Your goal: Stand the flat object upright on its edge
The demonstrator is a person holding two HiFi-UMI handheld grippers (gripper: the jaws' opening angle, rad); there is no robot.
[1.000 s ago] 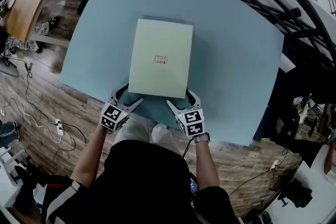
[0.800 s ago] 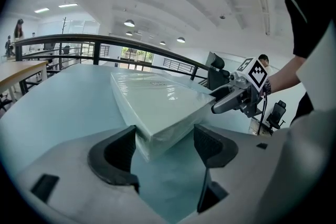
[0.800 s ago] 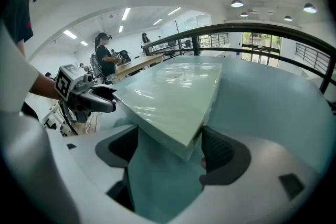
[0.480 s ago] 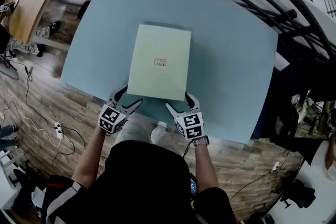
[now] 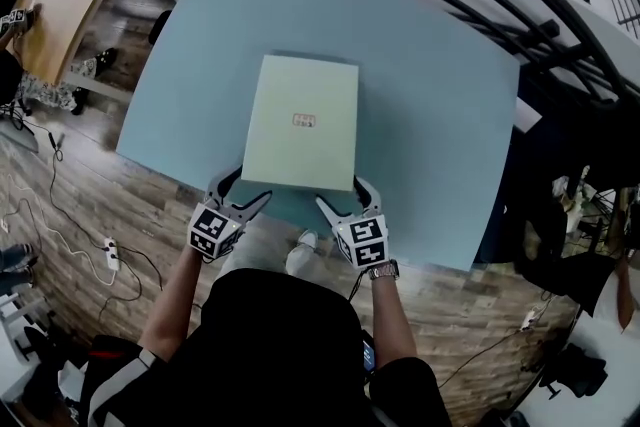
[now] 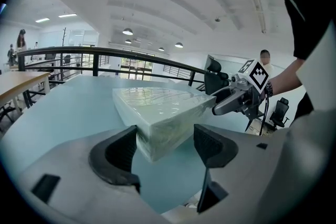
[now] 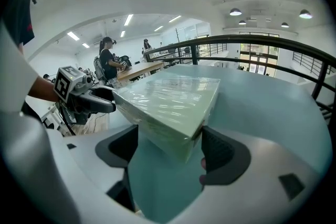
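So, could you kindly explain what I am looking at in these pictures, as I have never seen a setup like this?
There is no robot here: a person holds a two-jaw tool in each hand. The head view comes from a camera on the person's head, looking steeply down. The left and right gripper views come from cameras that ride on each tool and look along its jaws. On the blue table lies one pale green box, wrapped in shiny clear film and resting flat. The left tool and the right tool each have their jaws apart, one on either side of a near corner of the box. Neither looks clamped on it, and nothing is lifted yet.
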